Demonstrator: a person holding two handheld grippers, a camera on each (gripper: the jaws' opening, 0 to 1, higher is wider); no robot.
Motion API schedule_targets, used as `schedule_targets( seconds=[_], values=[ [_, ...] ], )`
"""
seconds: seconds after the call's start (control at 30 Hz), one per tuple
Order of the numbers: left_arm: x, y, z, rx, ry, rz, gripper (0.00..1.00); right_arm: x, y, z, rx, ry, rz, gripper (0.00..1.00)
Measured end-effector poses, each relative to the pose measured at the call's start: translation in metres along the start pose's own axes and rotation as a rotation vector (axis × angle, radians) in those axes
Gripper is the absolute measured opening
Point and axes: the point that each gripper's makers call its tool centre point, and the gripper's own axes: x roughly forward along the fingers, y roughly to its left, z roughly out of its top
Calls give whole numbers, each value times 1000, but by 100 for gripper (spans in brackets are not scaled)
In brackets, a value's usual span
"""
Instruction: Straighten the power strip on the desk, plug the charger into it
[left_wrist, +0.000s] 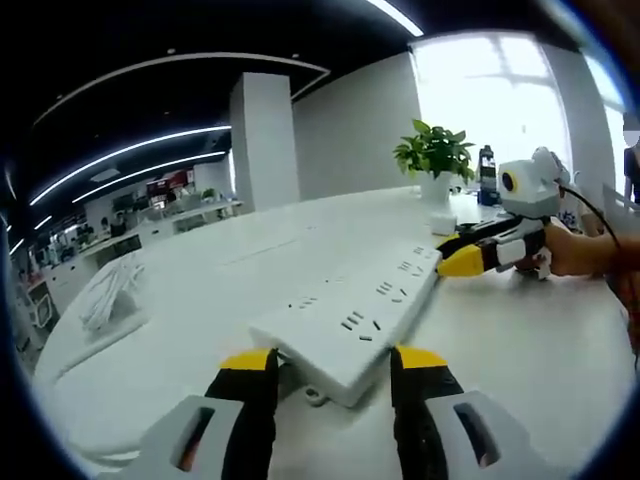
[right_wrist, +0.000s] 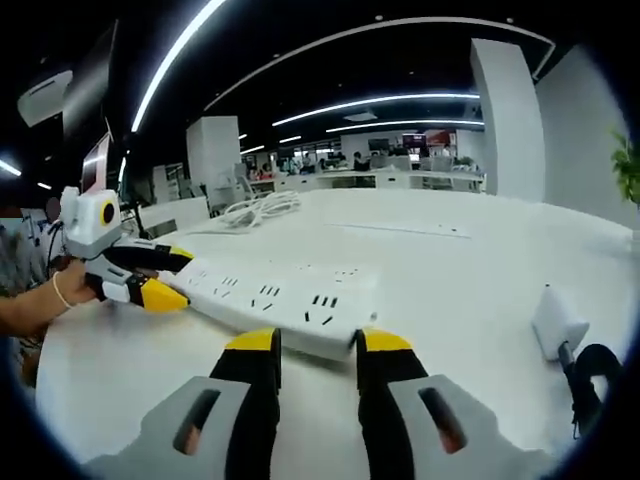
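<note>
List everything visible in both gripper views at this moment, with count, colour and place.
power strip: one, white, on the desk, a gripper at each end
charger: one, white, on the desk right of the strip, black cable attached
cable bundle: one, white, far side of the desk
potted plant: one, green in white pot, by the window
desk: one, white
left gripper: yellow-tipped jaws straddling the strip's end
right gripper: yellow-tipped jaws straddling the other end

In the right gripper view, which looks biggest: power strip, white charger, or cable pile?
1. Power strip, though it's nearest.
2. and 3. White charger and cable pile look alike; the pile lies farther away.
</note>
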Motion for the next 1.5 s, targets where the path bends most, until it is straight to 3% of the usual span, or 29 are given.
schedule_targets(
  seconds=[1.5],
  values=[
    [18, 6, 7, 29, 33, -56, 45, 0, -10, 1, 10, -3, -41, 26]
  ],
)
